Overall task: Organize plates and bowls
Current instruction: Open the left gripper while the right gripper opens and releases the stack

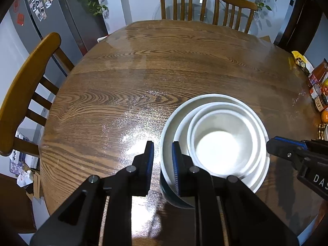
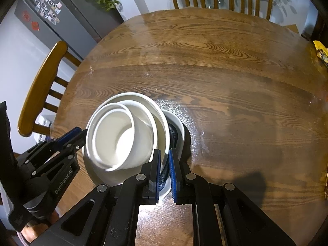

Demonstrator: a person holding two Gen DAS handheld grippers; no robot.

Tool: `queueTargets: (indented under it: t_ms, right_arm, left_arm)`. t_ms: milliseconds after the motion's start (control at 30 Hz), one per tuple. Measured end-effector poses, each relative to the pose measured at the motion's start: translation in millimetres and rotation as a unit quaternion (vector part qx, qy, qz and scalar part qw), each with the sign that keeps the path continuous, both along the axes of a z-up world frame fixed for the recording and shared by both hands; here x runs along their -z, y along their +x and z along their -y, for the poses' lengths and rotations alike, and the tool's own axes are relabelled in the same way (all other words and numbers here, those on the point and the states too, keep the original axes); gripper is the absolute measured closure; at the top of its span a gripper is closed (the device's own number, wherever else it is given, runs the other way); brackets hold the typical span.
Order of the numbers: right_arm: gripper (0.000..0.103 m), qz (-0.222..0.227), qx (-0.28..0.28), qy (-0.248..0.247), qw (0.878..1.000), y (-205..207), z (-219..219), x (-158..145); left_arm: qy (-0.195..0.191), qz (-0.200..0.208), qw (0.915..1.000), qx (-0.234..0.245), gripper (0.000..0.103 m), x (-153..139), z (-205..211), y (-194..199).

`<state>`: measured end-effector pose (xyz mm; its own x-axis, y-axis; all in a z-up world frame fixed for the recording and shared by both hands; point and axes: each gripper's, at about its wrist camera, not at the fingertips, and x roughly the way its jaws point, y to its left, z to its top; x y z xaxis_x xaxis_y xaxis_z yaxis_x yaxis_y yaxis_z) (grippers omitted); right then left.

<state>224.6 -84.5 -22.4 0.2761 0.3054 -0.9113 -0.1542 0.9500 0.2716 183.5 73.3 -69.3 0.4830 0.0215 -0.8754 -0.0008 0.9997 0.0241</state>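
The round wooden counter (image 1: 164,65) is carrying a stack of nested white bowls (image 1: 215,143) near its front, and sauce bottles (image 1: 317,82) are standing at its right edge.

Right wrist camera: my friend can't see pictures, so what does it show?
A nested stack of white ceramic bowls sits on a round brown wooden table, tilted inside a white bowl with a dark blue pattern. The right gripper has its jaws closed on that patterned bowl's rim, while the left gripper touches the stack's far side.
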Motion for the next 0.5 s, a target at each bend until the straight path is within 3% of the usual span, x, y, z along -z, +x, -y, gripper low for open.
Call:
queueTargets:
  t_ms: [267, 467, 500]
  right_arm:
    - [0.091, 0.017, -0.008, 0.003, 1.000, -7, -8, -10]
    - [0.091, 0.040, -0.014, 0.002, 0.999, -21, -6, -21]
    - [0.086, 0.043, -0.016, 0.006, 0.999, -23, -6, -23]
  left_arm:
    - [0.000, 0.014, 0.9998, -0.012, 0.076, -6, -8, -8]
    - [-0.001, 0.047, 0.9988, -0.014, 0.046, -21, -7, -22]
    - [-0.002, 0.054, 0.9984, -0.012, 0.042, -24, -7, -27]
